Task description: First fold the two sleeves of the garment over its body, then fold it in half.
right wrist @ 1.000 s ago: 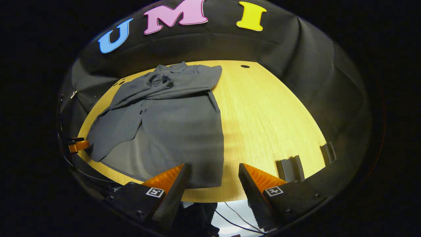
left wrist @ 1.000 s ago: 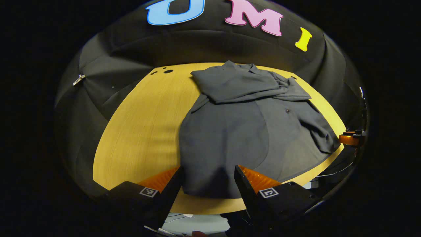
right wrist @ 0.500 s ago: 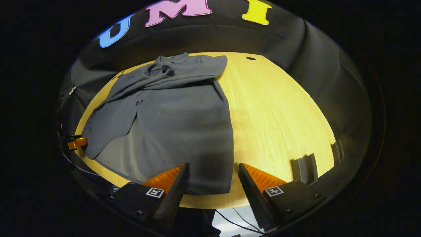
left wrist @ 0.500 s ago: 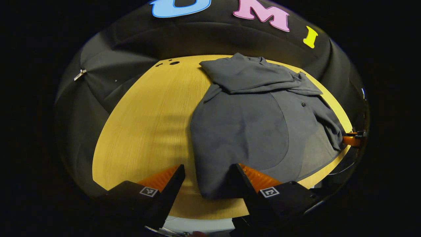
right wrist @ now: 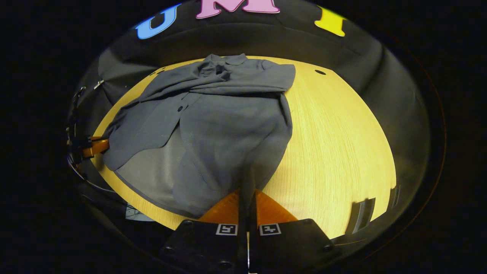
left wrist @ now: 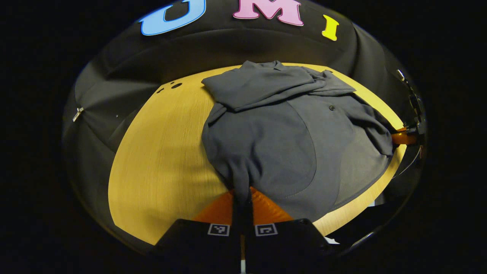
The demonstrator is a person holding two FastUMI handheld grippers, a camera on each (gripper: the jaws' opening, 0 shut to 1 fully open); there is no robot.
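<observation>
Now the left gripper (left wrist: 242, 198) pinches the near hem corner of the grey button-up shirt (left wrist: 281, 129), and the right gripper (right wrist: 248, 198) pinches the opposite hem corner. Both sleeves lie folded across the shirt's body on the yellow wooden table (left wrist: 163, 152).

Dim booth, table (left wrist: 159, 152) lit from above; strong fisheye bending; edges dark, slightly blurred.

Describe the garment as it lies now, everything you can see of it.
The garment is a dark grey collared shirt of soft cloth with a button front, spread on the wooden table, collar toward the far wall. Both sleeves lie folded across the chest. The left gripper and right gripper each pinch a near hem corner, bunching the cloth there.
</observation>
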